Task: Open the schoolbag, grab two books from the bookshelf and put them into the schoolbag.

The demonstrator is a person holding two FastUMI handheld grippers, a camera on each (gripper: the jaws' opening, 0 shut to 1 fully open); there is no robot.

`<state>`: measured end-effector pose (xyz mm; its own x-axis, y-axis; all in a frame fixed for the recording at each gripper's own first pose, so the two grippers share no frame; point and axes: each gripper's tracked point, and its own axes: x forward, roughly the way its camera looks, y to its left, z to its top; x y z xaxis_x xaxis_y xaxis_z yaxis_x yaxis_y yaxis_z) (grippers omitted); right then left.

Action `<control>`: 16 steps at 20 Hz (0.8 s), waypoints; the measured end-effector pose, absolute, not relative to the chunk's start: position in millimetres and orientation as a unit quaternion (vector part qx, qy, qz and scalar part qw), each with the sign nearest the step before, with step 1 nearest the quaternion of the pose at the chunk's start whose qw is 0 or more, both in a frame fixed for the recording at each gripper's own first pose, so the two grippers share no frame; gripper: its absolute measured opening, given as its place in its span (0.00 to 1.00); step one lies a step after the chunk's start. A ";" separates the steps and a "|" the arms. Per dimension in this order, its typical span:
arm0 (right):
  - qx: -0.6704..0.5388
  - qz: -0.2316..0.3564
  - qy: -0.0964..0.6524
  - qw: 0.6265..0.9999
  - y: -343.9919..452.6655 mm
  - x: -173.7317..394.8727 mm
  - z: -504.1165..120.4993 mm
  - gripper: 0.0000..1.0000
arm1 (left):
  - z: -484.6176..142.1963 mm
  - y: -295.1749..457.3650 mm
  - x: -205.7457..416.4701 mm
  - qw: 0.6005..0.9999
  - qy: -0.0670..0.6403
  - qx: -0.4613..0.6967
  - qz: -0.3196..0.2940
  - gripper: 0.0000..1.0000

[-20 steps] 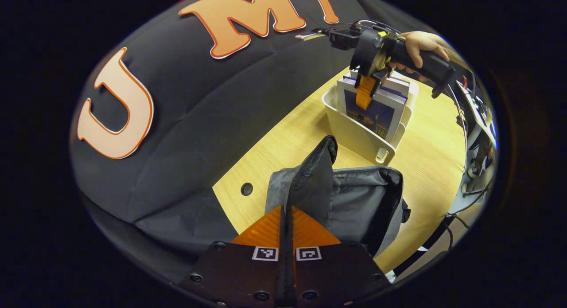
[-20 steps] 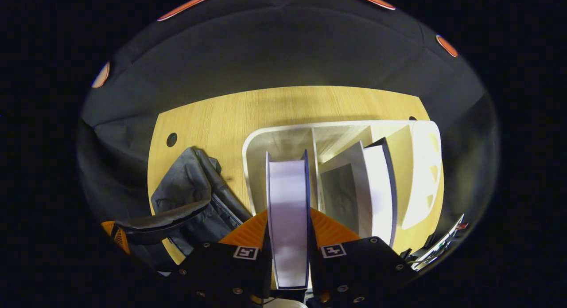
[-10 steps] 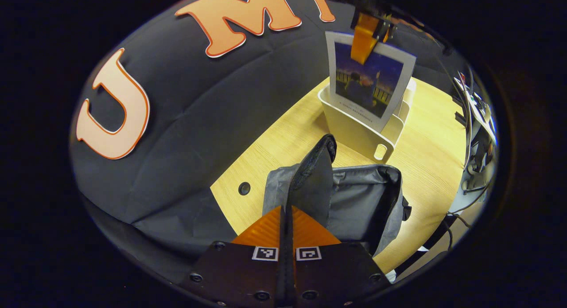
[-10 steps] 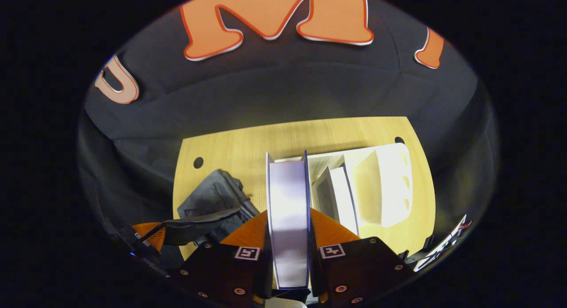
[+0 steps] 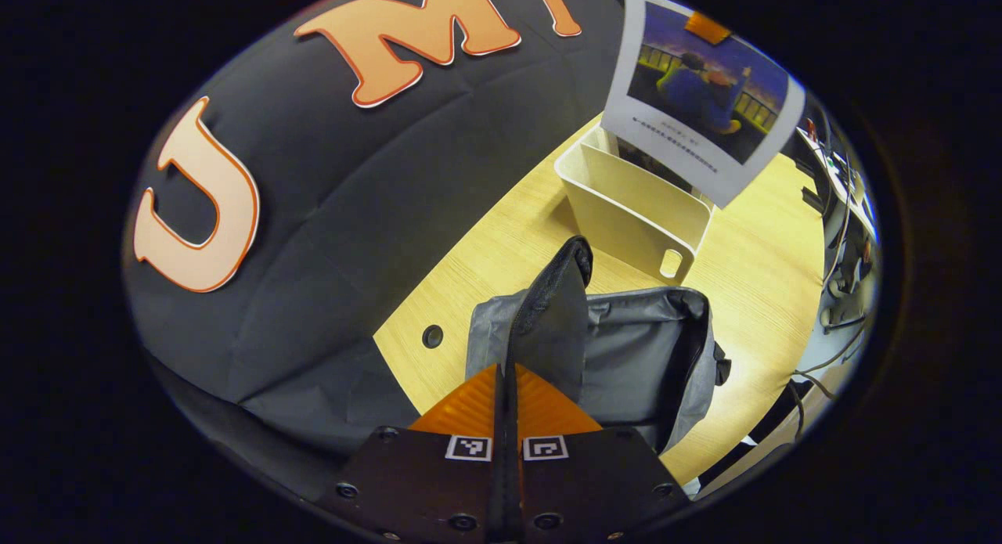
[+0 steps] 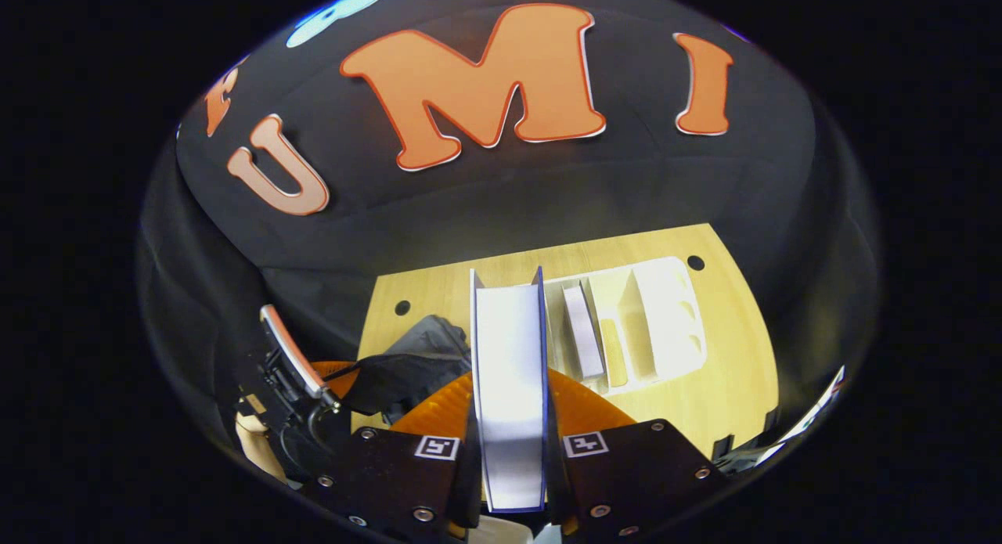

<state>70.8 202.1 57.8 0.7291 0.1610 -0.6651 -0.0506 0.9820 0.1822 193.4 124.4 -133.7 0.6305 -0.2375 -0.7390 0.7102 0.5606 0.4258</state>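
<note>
Above the counter [image 5: 501, 246], at one o'clock, the right gripper [image 6: 509, 442] clamps one book [image 5: 701, 98], writing unreadable; one more book [image 6: 583, 340] stays in the bookshelf [image 5: 626, 215], left gripper [image 5: 506, 419] closed on the schoolbag [image 5: 626, 356] flap.

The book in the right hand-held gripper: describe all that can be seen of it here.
The white-bordered book with a blue dusk-scene cover hangs in the air above the cream plastic bookshelf, clear of it and tilted. Its cover shows a seated figure by a railing, with small print beneath. In the right gripper view its pale page edge runs between dark blue cover edges, and the right hand-held gripper clamps it with a finger pressed on each cover. Nothing else touches it.
</note>
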 end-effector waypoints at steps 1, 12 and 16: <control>0.108 0.066 0.358 0.925 204.6 59.1 54.4 0.33 | -132.8 123.4 191.3 0.822 0.318 0.372 -0.290 0.01; 0.419 0.097 0.347 0.833 234.1 19.8 -114.9 0.32 | -112.4 123.3 191.9 0.823 0.305 0.387 -0.283 0.01; 0.492 0.094 0.348 0.793 266.5 41.4 -162.5 0.33 | -107.8 117.4 188.7 0.821 0.302 0.391 -0.286 0.01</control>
<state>41.4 266.5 -162.5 0.7409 0.4900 -0.4593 0.1934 0.4992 0.8446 188.7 117.4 -107.8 0.6540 -0.2320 -0.7201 0.7055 0.5307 0.4698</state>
